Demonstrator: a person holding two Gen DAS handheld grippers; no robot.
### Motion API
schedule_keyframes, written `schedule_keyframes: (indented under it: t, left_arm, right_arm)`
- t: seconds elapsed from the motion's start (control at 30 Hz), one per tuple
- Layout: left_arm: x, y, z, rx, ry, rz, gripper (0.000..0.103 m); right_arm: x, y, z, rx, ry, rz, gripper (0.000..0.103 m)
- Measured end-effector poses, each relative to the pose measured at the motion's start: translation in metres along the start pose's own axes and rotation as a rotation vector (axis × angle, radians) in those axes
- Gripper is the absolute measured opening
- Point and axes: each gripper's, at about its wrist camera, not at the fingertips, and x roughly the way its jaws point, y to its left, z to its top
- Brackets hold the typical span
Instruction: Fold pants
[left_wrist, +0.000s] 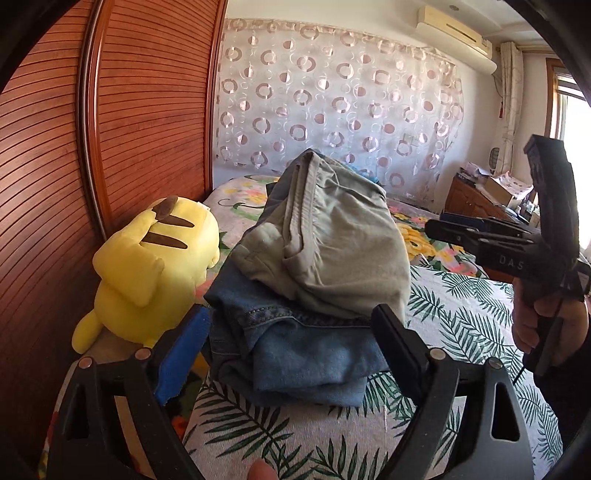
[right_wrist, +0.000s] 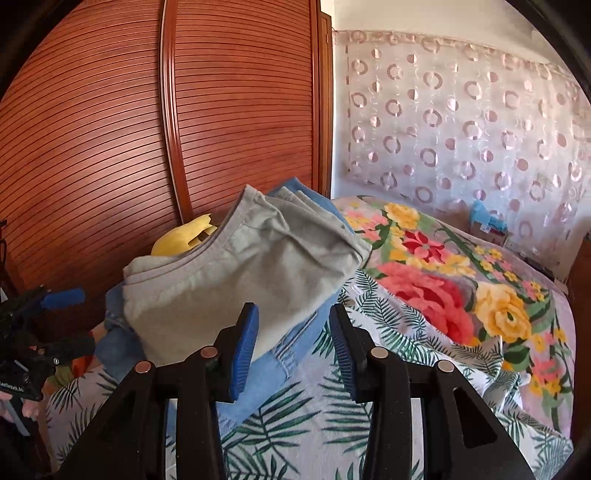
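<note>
Item: folded grey-green pants (left_wrist: 332, 236), lying on top of folded blue jeans (left_wrist: 303, 354); the two form a small stack on a bed. The grey-green pair shows its waistband and seams along the upper left edge. The jeans stick out beneath it toward the camera, with a stitched hem in view.

Support: leaf-print bedsheet (left_wrist: 461, 317), white with green fronds, under the stack. Farther back lies a floral blanket (right_wrist: 443, 280) with red, pink and yellow blooms.

Left gripper (left_wrist: 291, 332): jaws spread wide, one on each side of the near edge of the jeans, not pressing on the cloth. One pad is blue, the other looks black. Nothing held. A fingertip shows at the bottom edge of the left wrist view.

Right gripper (right_wrist: 293, 354): jaws partly apart, blue ribbed pads facing each other, just in front of the stack's near corner. The pads do not grip the cloth; nothing held. In the left wrist view it appears at the right, held by a hand (left_wrist: 546, 325).

Adjacent: yellow plush toy (left_wrist: 155, 266) with brown back stripes, just left of the stack, against a slatted wooden wardrobe door (left_wrist: 147, 110).

Background: sheer curtain (left_wrist: 332, 92) with a ring pattern; wall air conditioner (left_wrist: 458, 33); wooden cabinet (left_wrist: 476, 203) with clutter on top, near a window.
</note>
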Motion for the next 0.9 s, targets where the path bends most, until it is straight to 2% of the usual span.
schedule_keyframes:
  t: [0.13, 0.33, 0.9]
  left_arm:
    - [-0.012, -0.008, -0.003, 0.017, -0.006, -0.011, 0.089]
    - [-0.03, -0.02, -0.006, 0.062, -0.022, -0.034, 0.089]
    - [-0.058, -0.061, -0.025, 0.116, -0.024, -0.125, 0.089]
  right_arm:
    - [-0.022, 0.007, -0.01, 0.012, -0.008, -0.011, 0.055]
    - [-0.056, 0.019, -0.026, 0.039, -0.021, -0.032, 0.064]
    - [-0.124, 0.045, -0.068, 0.119, -0.03, -0.129, 0.075]
